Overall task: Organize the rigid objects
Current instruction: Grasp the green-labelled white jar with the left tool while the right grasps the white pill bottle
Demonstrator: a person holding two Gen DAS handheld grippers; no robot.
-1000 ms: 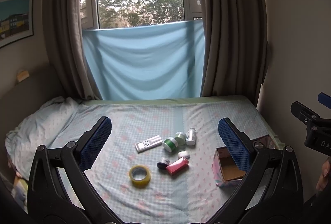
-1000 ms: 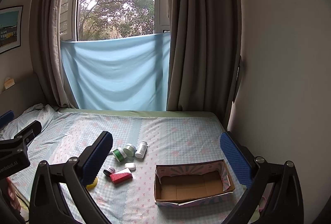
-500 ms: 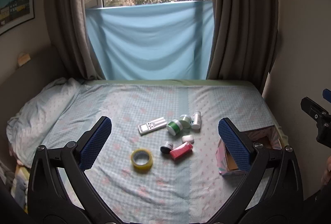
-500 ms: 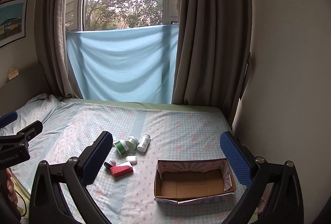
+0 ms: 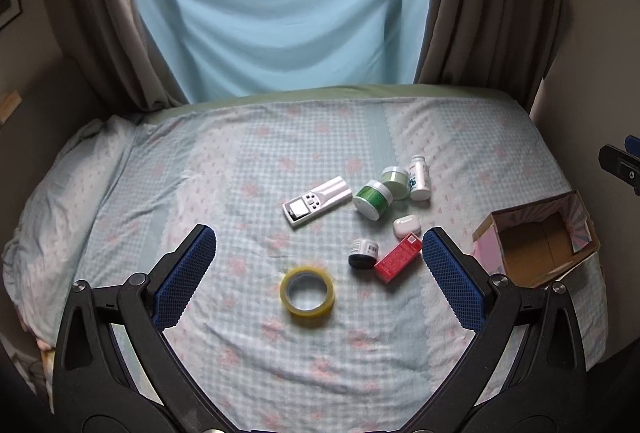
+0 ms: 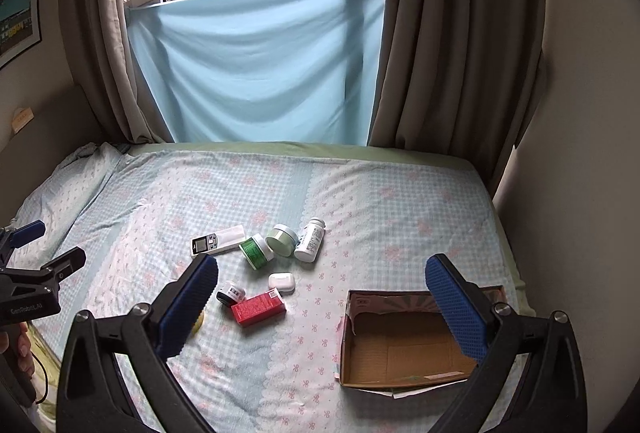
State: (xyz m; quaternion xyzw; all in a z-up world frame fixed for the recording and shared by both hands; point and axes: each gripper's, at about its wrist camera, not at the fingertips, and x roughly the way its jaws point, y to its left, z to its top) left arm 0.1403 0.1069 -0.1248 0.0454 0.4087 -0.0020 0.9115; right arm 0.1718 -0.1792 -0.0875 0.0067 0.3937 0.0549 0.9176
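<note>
Left wrist view: the left gripper (image 5: 316, 259) hung above the bed (image 5: 200, 185) with its blue-padded fingers (image 5: 182, 279) spread wide, gripping nothing.
Tape roll: a yellow tape roll (image 5: 307, 291) lay flat on the sheet between those fingers, touching neither.
Remote: a white remote (image 5: 317, 201) lay slantwise beyond the tape, well apart from it.
Jars: a green jar (image 5: 373, 198) lay tipped on its side, touching a pale green jar (image 5: 395, 182); a white bottle (image 5: 418, 177) lay just beside that one.
Small items: a white earbud case (image 5: 406, 226), a small dark pot (image 5: 363, 252) and a red box (image 5: 398, 258) sat near one another, the pot and box touching.
Cardboard box: an open cardboard box (image 5: 536, 245) sat at the bed's right side, with nothing visible inside.
Right wrist view: the right gripper (image 6: 320, 309) was likewise spread wide and carried nothing, held above the sheet with the cardboard box partly behind its right finger.
Background: a blue cloth (image 6: 256, 65) hung across the window between brown curtains (image 6: 452, 33).
</note>
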